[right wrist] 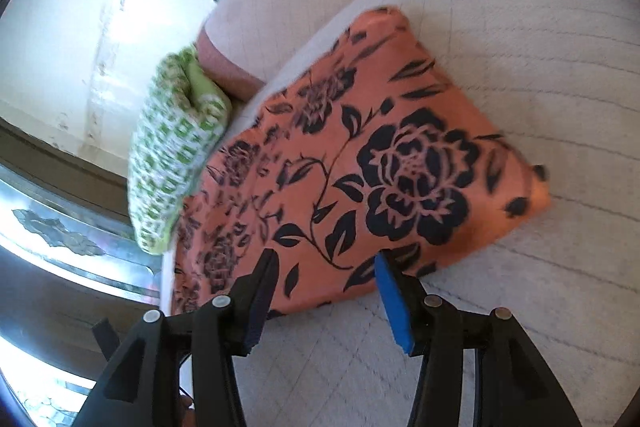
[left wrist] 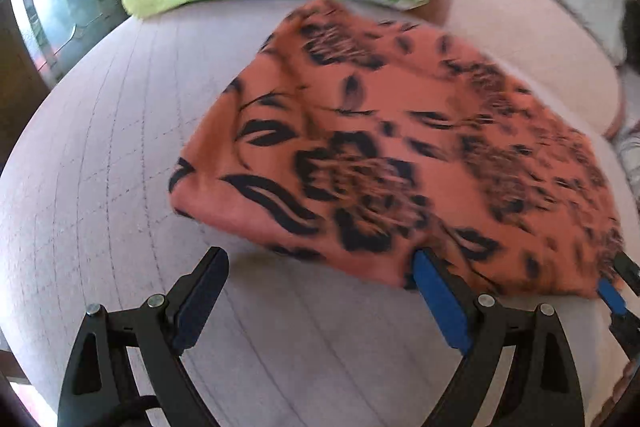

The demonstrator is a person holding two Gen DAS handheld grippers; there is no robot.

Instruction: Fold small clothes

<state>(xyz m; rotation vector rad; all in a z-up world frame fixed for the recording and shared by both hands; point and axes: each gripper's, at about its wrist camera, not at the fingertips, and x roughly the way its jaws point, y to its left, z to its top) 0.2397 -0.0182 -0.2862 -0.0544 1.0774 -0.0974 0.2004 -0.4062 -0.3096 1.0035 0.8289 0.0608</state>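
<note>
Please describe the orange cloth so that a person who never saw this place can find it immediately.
Look at the pale quilted mattress that fills most of both views. A folded cloth lies flat on it, its far end next to a green-and-white patterned cloth. It is the only orange piece, printed with large black flowers and leaves.

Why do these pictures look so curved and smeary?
Left wrist view: fisheye bulges the quilted bed, motion blur smears the orange floral cloth. Right wrist view: the cloth is sharper, while window glare whitens the wall at left.
</note>
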